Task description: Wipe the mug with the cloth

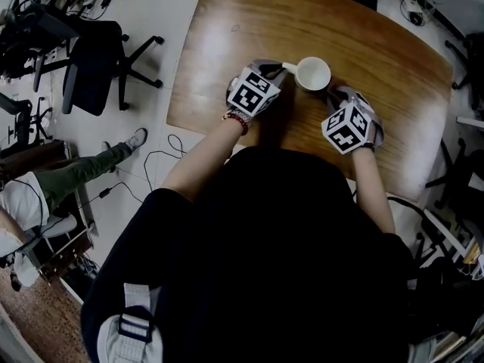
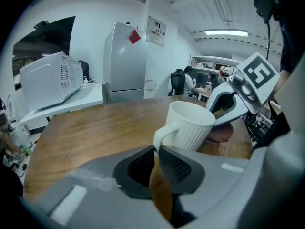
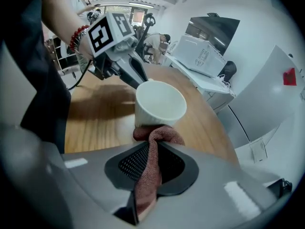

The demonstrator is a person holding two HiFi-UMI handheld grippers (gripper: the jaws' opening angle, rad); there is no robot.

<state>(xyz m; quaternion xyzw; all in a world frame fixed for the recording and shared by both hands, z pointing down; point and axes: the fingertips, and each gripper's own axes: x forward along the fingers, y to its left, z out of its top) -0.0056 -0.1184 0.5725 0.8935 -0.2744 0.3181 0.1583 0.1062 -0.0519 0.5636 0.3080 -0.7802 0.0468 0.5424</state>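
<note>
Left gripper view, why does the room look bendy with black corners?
Left gripper view: a wide-angle lens bends the fridge and darkens the corners; right gripper view: the same curve; head view: the table edges bulge a little.

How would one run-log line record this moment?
left gripper: shut on mug handle | right gripper: shut on cloth | cloth against mug

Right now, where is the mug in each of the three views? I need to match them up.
Head view: mug at upper centre, seen from above, open mouth up.
Left gripper view: mug right of centre, its handle at the jaw tips.
Right gripper view: mug at centre, just above the cloth.
Shared landmark: the wooden table, under the mug in all three.
</note>
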